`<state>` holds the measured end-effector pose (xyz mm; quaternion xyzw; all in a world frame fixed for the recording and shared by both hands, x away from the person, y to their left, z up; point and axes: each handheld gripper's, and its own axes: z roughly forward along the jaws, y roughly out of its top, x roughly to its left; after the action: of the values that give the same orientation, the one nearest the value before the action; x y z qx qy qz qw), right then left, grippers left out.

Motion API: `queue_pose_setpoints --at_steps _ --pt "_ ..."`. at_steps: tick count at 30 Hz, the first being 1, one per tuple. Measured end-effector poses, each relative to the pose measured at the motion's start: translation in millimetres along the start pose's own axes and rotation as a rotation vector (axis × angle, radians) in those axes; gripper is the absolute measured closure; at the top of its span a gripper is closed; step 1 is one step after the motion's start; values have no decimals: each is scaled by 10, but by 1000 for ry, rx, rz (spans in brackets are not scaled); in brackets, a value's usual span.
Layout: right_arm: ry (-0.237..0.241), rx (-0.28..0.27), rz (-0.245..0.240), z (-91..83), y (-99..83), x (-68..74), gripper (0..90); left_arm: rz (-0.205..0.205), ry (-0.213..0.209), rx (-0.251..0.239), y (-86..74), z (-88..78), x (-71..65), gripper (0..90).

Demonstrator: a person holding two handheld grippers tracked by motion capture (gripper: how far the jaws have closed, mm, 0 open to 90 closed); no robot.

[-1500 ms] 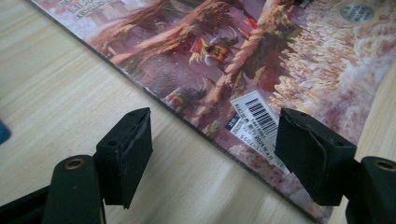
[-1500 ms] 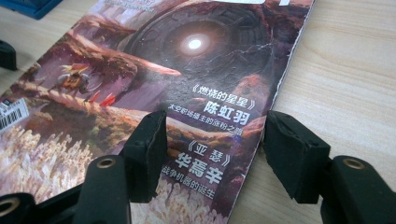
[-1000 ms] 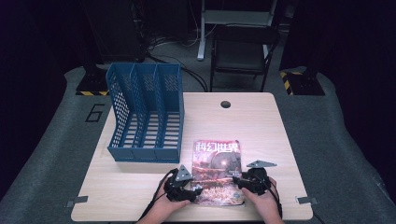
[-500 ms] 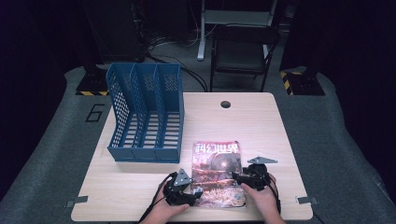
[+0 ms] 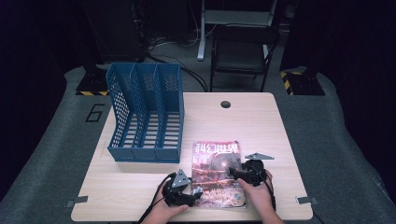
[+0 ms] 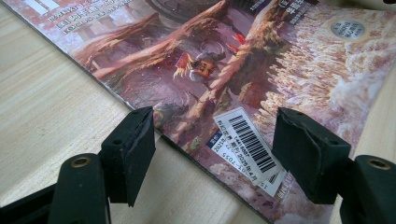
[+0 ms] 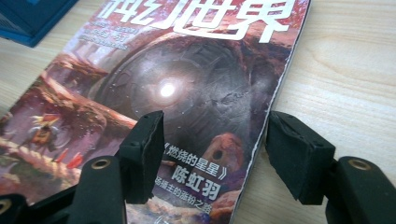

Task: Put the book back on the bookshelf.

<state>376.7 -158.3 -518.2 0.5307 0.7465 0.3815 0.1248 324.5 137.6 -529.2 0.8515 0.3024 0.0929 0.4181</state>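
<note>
A magazine (image 5: pixel 217 175) with a reddish fantasy cover lies flat on the wooden table (image 5: pixel 243 121) near its front edge. My left gripper (image 5: pixel 197 192) is at the magazine's near left corner. In the left gripper view the left gripper (image 6: pixel 212 154) is open, its jaws straddling the edge of the magazine (image 6: pixel 233 60) beside a barcode sticker (image 6: pixel 250 142). My right gripper (image 5: pixel 236 172) rests over the magazine's right side. In the right gripper view the right gripper (image 7: pixel 217 154) stands open across the right edge of the magazine (image 7: pixel 187 84), holding nothing.
A blue three-slot file rack (image 5: pixel 147 112) stands at the table's left, just behind the magazine; its corner (image 7: pixel 28 18) shows in the right gripper view. A cable hole (image 5: pixel 225 104) sits at the table's far edge. A black chair (image 5: pixel 243 51) stands beyond.
The left gripper has slid slightly toward the table's near edge and the right one has shifted a little. The magazine has not moved, and both grippers look much as before.
</note>
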Motion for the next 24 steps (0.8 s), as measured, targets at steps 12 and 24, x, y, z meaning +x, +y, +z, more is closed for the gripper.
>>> queue_pose_setpoints --at_steps 12,24 --pt "-40 -17 -76 69 -22 110 255 -4 -7 5 8 7 -19 297" --pt "-26 -20 -35 58 -16 84 272 -4 -5 5 8 7 -18 298"
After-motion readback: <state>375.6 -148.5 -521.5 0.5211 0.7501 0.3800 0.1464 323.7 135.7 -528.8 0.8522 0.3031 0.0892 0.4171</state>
